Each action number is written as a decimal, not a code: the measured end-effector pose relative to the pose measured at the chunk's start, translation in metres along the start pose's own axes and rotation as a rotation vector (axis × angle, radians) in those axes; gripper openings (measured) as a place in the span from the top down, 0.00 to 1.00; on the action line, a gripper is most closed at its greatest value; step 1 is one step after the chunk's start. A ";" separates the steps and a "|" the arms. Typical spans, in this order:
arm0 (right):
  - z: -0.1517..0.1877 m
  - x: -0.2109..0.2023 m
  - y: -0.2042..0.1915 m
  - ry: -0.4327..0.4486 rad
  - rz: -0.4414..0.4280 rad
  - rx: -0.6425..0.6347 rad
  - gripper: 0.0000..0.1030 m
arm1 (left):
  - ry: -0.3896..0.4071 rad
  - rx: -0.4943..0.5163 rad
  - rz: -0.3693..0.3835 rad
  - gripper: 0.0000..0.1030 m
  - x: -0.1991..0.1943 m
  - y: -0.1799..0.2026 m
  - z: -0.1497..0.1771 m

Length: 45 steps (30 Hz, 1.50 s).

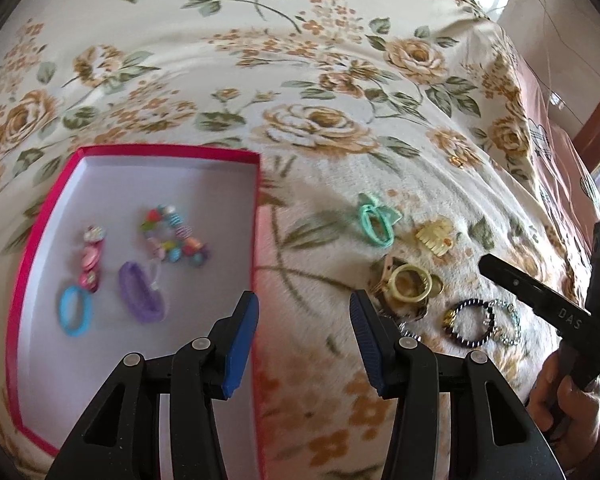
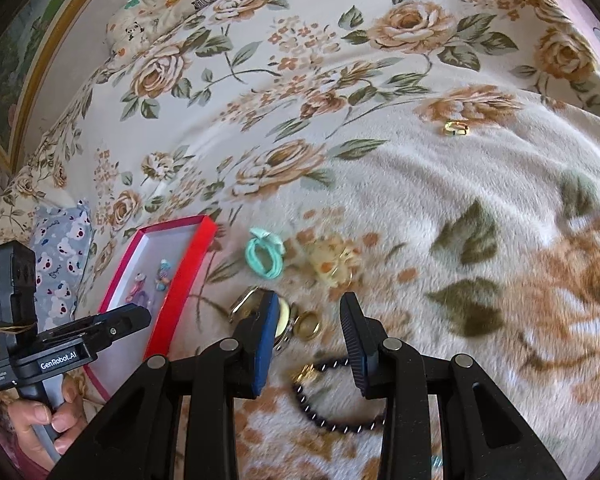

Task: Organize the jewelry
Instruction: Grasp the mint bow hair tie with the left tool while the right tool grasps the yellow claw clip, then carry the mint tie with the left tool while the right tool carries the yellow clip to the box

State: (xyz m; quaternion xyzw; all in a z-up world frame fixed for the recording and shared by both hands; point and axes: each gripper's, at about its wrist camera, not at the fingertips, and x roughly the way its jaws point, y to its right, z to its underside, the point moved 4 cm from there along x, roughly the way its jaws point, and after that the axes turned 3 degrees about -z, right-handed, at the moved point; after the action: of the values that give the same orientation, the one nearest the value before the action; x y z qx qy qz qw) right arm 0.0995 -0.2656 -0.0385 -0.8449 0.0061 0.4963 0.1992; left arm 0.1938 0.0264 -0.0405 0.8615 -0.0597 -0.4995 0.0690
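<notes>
The left gripper's fingers stand apart with nothing between them, hovering over the right wall of the red-rimmed box, which rests on the floral blanket. Inside the box, left of these fingers, lie a blue hair tie, a purple hair tie, a row of pink buttons-like clips and a multicoloured bead bracelet.

The right gripper's fingers are also parted and empty. Just below and between them lies a dark beaded bracelet on the blanket; just beyond the left finger sit a pale yellow ring-shaped piece and a gold ring, close together. Farther out lie a mint green hair tie and a cream claw clip, side by side. A small gold ring lies alone, well apart, toward the far right. A silvery chain bracelet touches the dark one in the left wrist view.
</notes>
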 end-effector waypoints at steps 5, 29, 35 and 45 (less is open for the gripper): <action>-0.014 0.010 0.009 -0.005 0.001 0.005 0.66 | -0.022 0.024 0.012 0.54 0.025 0.011 -0.018; -0.032 0.041 0.019 -0.058 0.008 -0.048 0.96 | -0.097 0.102 0.098 0.95 0.141 0.053 -0.064; -0.029 0.028 0.011 -0.026 -0.010 -0.043 0.96 | -0.053 0.081 0.120 0.96 0.115 0.043 -0.057; -0.024 0.015 -0.014 0.007 -0.055 -0.047 0.96 | 0.029 -0.003 0.130 0.96 0.047 0.005 -0.035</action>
State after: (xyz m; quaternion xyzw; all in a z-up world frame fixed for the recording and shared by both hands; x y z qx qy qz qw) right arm 0.1301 -0.2584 -0.0365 -0.8511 -0.0281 0.4876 0.1926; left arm 0.2473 0.0151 -0.0626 0.8628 -0.1137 -0.4815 0.1037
